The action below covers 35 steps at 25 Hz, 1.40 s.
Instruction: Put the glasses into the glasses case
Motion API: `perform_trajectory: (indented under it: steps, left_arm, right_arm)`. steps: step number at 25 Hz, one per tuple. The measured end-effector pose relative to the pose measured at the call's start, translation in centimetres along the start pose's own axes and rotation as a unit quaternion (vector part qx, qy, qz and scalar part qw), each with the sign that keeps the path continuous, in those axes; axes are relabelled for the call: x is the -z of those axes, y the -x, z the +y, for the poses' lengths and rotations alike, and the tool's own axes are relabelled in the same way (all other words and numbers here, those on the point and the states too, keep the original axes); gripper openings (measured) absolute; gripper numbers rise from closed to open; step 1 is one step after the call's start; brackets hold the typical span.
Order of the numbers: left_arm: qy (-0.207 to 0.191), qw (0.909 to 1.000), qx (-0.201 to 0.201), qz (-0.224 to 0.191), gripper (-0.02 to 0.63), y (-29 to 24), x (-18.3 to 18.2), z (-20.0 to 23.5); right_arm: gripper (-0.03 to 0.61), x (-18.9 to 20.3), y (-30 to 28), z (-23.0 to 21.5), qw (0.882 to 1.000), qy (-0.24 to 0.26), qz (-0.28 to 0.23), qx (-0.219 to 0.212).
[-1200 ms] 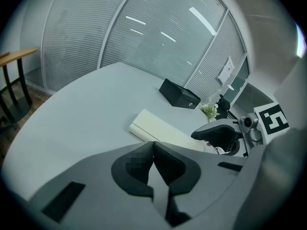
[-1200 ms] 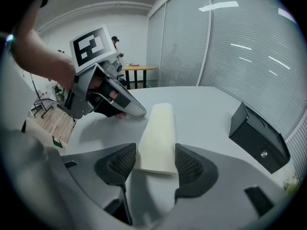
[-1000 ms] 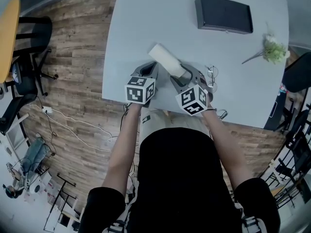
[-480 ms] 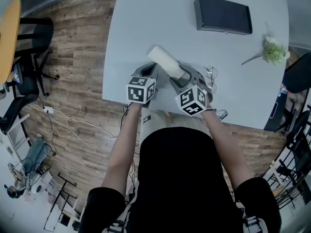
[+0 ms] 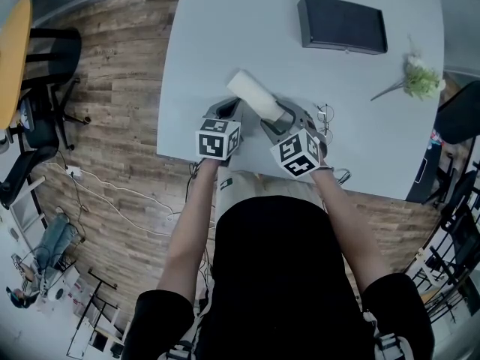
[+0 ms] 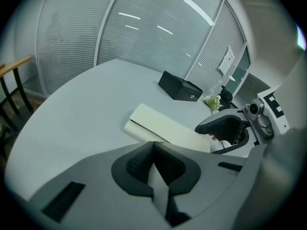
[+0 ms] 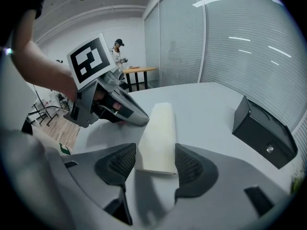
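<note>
Lately changed: almost nothing, so no progress.
Left gripper (image 6: 153,150): pressed together, empty, left of case (image 6: 163,127).
Right gripper (image 7: 154,163): spread astride case's near end.
Glasses (image 5: 325,118): on table (image 5: 225,36), right of grippers, not cased.

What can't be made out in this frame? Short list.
- Glasses: in the head view they are tiny and partly behind the right gripper, so folded or open is unclear.
- Case: in the right gripper view its end sits between the parted jaws, but whether the pads press on it cannot be told.
- The case's opening is not clear in any view.
</note>
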State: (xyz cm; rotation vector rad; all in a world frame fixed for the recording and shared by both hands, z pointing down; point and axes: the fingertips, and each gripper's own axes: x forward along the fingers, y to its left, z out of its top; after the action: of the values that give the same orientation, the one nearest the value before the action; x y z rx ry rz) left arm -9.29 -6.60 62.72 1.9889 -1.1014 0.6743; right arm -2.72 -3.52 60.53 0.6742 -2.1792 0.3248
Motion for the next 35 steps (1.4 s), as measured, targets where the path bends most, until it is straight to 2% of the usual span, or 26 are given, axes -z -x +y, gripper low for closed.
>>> perform_trajectory:
  steps: [9,22,27,32,35]
  left_arm:
    - [-0.005,1.0000,0.002,-0.004,0.023,1.4,-0.4,-0.3]
    - [-0.020,0.9993,0.024,-0.020,0.023,5.0,-1.0,-3.1]
    - [-0.027,0.9990,0.027,-0.022,0.023,6.3,-0.8,-3.9]
    - [-0.025,0.9987,0.033,-0.031,0.023,7.3,-0.9,-4.9]
    - [-0.029,0.9986,0.033,-0.030,0.023,7.7,-0.7,-5.4]
  right_arm:
    - [0.270,0.1,0.7,0.0,1.000,0.021,0.010,0.016]
    - [0.178,-0.8,2.8,-0.1,0.998,0.014,-0.012,0.064]
    - [0.167,-0.9,3.3,-0.2,0.996,0.013,-0.019,0.082]
    - [0.107,-1.1,3.7,-0.5,0.994,0.016,-0.024,0.102]
    - [0.095,-1.0,3.8,-0.7,0.994,0.016,-0.023,0.109]
